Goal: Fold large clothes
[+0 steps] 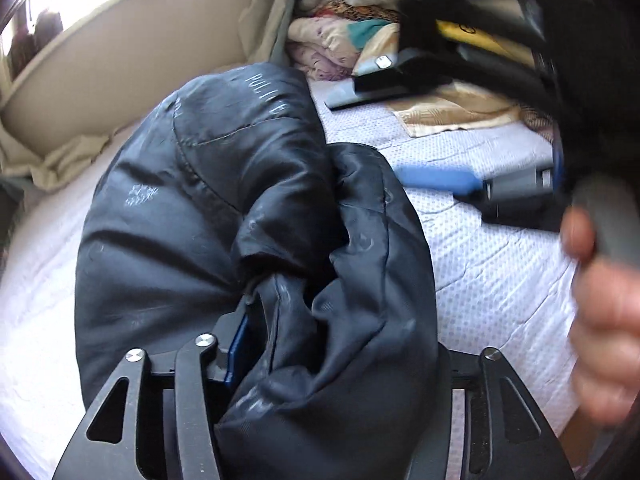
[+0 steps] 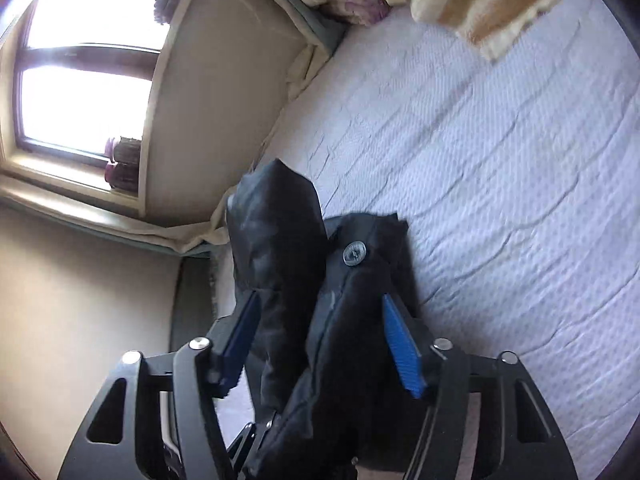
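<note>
On my left gripper (image 1: pixel 320 340) the right finger is buried under the jacket (image 1: pixel 224 208), so I cannot tell whether the fingers grip it; only the left blue pad (image 1: pixel 236 344) shows. The jacket lies bunched on the bed (image 1: pixel 480 264), its far print too blurred to read. My right gripper (image 2: pixel 326 344) stands with fingers apart, jacket folds between the pads (image 2: pixel 400 344), and I cannot tell if they press. At the far end a pile of bedding (image 1: pixel 332 40) is cut off, and my right hand (image 1: pixel 604 320) blurs at the edge
</note>
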`<state>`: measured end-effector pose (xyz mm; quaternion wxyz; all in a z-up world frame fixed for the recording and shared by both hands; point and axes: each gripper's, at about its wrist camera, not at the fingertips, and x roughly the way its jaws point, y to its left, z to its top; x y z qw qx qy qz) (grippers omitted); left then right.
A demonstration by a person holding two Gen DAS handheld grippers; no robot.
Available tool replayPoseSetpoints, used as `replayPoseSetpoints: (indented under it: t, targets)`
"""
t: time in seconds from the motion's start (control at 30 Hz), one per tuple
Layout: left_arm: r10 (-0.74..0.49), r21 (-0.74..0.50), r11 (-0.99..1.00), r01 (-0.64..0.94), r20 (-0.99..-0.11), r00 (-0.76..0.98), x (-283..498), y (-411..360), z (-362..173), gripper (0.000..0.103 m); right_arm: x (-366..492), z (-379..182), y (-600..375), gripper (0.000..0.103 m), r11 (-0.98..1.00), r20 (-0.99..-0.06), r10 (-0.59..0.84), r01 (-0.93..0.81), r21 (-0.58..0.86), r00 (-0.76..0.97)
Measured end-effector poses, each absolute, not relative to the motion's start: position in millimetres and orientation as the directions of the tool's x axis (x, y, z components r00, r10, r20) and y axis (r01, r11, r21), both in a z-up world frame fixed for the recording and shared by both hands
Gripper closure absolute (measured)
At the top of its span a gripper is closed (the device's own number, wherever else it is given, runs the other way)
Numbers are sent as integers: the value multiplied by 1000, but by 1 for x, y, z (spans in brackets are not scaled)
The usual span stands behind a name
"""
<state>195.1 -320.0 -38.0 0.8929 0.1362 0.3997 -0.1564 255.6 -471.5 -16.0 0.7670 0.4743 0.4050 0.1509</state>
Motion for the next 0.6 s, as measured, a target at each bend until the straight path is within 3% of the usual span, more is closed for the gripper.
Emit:
replayPoseSetpoints:
  t: [0.1,0.33,0.43,0.6]
  targets:
    - [-168,159,897,413,-741,650,188,-322,-44,40,260,3,-464,59,548,-452,617,60,834,644]
    - [-195,183,868,463,-731,654,181,-323,-51,29,290,-5,-437,64,537,-433,737,-59,842,519]
    - [-206,170,863,476,-741,639,186,-321,-51,25,294,-17,-434,71,572,-494,727,-22,820,477]
    - [-239,128,846,517,-776,584,182,-310,-36,22,297,-30,-431,73,683,-618,646,23,730,448]
